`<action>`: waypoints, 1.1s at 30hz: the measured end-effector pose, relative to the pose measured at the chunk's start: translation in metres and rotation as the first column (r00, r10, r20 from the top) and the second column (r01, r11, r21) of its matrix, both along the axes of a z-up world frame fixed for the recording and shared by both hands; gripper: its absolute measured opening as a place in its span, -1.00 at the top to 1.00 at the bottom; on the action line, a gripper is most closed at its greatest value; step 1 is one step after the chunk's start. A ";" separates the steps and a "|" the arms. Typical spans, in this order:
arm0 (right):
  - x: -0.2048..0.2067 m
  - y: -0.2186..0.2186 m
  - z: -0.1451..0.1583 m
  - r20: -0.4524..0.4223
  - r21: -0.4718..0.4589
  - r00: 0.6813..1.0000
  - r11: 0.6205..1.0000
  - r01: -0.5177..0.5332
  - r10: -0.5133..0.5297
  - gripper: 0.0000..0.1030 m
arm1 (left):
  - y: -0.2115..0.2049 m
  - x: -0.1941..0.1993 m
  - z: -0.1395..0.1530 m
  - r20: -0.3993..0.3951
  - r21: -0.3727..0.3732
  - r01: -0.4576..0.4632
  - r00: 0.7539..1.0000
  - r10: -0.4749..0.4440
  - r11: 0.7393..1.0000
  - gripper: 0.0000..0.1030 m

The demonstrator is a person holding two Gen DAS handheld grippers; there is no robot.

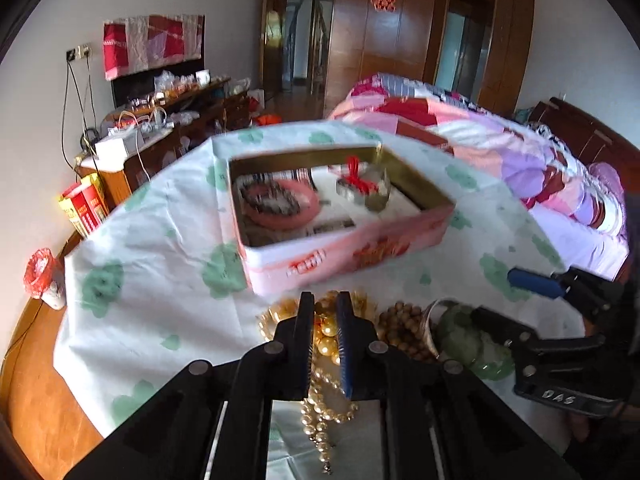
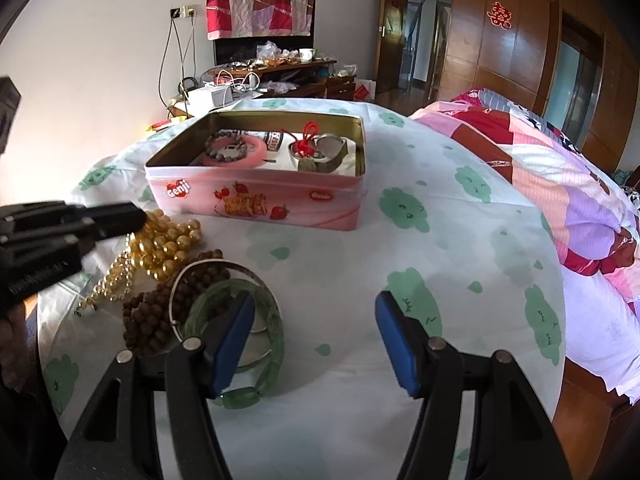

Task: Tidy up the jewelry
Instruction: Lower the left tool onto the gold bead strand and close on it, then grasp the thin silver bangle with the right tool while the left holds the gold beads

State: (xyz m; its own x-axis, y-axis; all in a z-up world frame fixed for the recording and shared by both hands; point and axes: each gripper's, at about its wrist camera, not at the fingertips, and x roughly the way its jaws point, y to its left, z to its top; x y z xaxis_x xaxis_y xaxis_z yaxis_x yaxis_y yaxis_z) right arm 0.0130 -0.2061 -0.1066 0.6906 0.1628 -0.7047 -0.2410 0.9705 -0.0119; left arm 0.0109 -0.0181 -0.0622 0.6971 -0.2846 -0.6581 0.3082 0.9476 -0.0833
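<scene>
- Left wrist view: a strand of golden pearl beads (image 1: 326, 364) runs from a heaped pile at 12 o'clock of the fingertips down between the fingers toward 6 o'clock, glossy and amber-yellow, with smaller beads trailing low in the frame.
- The left gripper (image 1: 325, 312) has its two fingers nearly together, pinching the golden pearl beads; the right finger carries a blue pad.
- At 3 o'clock of those beads lie a brown wooden bead bracelet (image 1: 402, 328), a thin silver bangle (image 1: 430, 320) and a green jade bracelet (image 1: 468, 344), all bunched and touching.
- At 12 o'clock stands the open pink tin (image 1: 344, 256), blurred, holding a pink bangle (image 1: 280, 204) with dark beads on it and a red knotted charm (image 1: 356, 178).
- The right gripper (image 1: 536, 304) enters from 3 o'clock, fingers apart.
- The white tablecloth (image 1: 160, 240) bears green prints; a patchwork bed (image 1: 500, 136) sits at 2 o'clock, a cluttered sideboard (image 1: 168, 120) at 10 o'clock.
- Right wrist view: the right gripper (image 2: 316, 340) hangs wide open, holding nothing; its left blue pad overlaps the green jade bracelet (image 2: 276, 344).
- The silver bangle (image 2: 224, 268) rings over the brown wooden bead bracelet (image 2: 148, 320); the golden pearl beads (image 2: 168, 244) pile at 10 o'clock, with the left gripper (image 2: 128, 216) on them.
- The pink tin (image 2: 256, 196), printed with strawberries and wafers, stands at 12 o'clock on the tablecloth (image 2: 400, 280).
- Wooden wardrobes (image 2: 512, 40) line the wall at 1 o'clock.
</scene>
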 end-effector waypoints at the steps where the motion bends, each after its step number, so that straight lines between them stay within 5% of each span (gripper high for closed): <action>1: 0.000 0.000 0.000 0.001 0.000 1.000 1.000 0.001 -0.001 -0.26 | 0.001 -0.001 0.005 0.012 -0.004 -0.002 1.000 0.002 1.000 0.81; 12: 0.002 0.011 0.007 -0.006 0.049 0.998 0.997 -0.064 0.065 -0.26 | 0.021 -0.003 0.032 0.066 -0.039 -0.046 0.997 0.049 0.998 0.81; 17: 0.003 0.024 0.011 -0.011 0.095 0.991 0.986 -0.133 0.135 -0.55 | 0.025 0.001 0.031 0.064 -0.038 -0.056 0.996 0.058 0.998 0.81; 23: 0.015 0.038 -0.001 -0.065 0.038 0.988 0.989 -0.141 0.143 -0.55 | 0.025 0.004 0.021 0.032 -0.038 -0.056 0.998 0.057 0.998 0.81; 27: 0.021 0.033 -0.005 -0.107 0.083 0.982 0.985 -0.149 0.157 -0.54 | 0.026 0.004 0.019 0.025 -0.041 -0.057 0.998 0.058 0.998 0.81; 30: 0.021 0.030 -0.005 -0.125 0.129 0.973 0.976 -0.176 0.192 -0.29 | 0.025 0.003 0.019 0.026 -0.040 -0.053 0.998 0.054 0.998 0.81; 33: 0.020 0.028 -0.005 -0.134 0.150 0.968 0.970 -0.192 0.213 -0.28 | 0.026 0.003 0.019 0.025 -0.040 -0.051 0.998 0.053 0.998 0.81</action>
State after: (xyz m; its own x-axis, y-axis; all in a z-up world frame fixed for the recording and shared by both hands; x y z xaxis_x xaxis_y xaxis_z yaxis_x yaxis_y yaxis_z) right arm 0.0334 -0.1781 -0.1117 0.5228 0.3889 -0.7586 -0.4218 0.8913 0.1662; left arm 0.0140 0.0075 -0.0432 0.7284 -0.2730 -0.6284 0.2612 0.9586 -0.1137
